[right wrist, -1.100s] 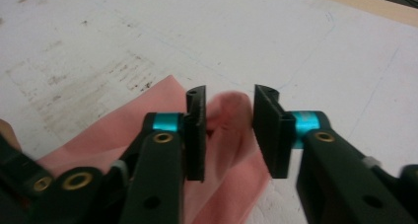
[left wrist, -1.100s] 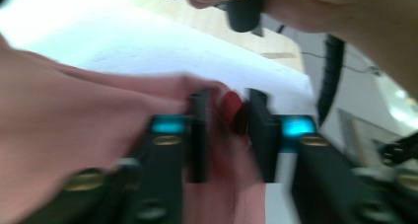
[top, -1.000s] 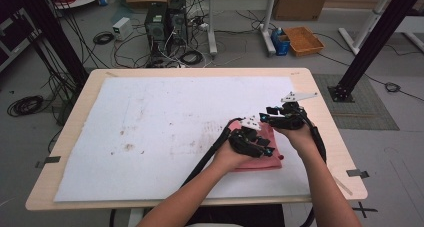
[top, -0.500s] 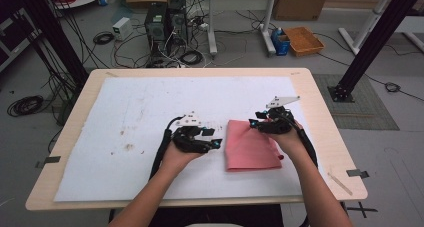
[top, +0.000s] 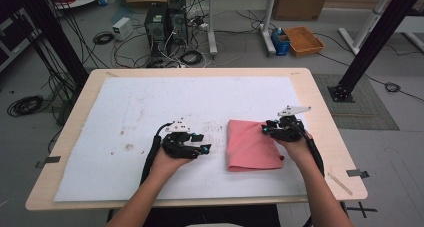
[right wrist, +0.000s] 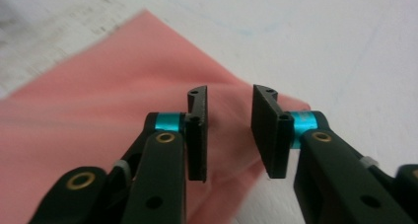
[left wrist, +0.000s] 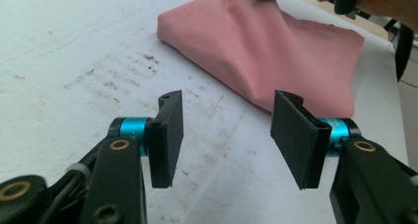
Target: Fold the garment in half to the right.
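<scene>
Right tool (top: 270, 128) just closing, not yet clenched, pink cloth (top: 250, 146) between its jaws at the far corner; cloth lying right of centre on table (top: 310, 87). Left tool (top: 202, 149) just opened, empty, beside cloth. Pinch corner fully before lifting.

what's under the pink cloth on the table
The pink cloth lies folded on the white sheet covering the table. Anything beneath its folds is hidden.
</scene>
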{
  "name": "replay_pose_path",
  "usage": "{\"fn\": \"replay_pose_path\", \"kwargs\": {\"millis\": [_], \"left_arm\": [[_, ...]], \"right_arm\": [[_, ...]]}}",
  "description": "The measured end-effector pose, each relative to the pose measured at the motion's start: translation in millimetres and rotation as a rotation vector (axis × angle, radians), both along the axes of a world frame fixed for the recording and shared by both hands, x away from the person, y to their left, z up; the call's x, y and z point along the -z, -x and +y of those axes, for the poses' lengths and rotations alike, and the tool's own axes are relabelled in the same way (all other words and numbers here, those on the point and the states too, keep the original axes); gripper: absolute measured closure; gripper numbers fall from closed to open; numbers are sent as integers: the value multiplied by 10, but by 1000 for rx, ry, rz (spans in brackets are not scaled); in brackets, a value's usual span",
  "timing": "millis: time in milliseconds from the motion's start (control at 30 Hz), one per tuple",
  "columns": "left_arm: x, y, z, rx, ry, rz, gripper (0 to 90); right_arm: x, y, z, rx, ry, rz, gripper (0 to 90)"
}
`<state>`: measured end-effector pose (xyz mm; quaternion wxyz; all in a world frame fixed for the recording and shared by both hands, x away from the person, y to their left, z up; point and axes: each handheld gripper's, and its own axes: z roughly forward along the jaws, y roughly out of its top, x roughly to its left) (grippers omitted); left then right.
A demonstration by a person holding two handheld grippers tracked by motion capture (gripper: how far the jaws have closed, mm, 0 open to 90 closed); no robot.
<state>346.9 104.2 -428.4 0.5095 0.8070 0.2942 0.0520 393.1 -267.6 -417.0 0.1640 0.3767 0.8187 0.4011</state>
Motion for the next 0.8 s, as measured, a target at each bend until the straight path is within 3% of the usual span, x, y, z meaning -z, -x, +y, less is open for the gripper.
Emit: {"fn": "replay_pose_path", "kwargs": {"millis": [100,233,333,467,533,633,800], "left_arm": [[-11,-4,49,-20,-1,-10,451],[-14,-29,175,-87,-30,-28,394],[-17,-45,302,-149,-67,-33,348],[-8,-79,460,-188,-76,-23,343],[-7,-89,506,-200,-73,-21,343],[-8,-92,535,-208,-65,-19,343],[-4,-98,543,-210,-62,-17,343]], "right_arm": [[-84,-43,211,-51,14,-11,622],[-81,-203,563,-99,49,20,593],[-35,-330,743,-107,99,69,592],[31,-432,900,-131,120,140,576],[78,-458,961,-145,153,179,687],[93,-468,1004,-147,180,179,835],[20,-441,1074,-152,173,129,872]]}}
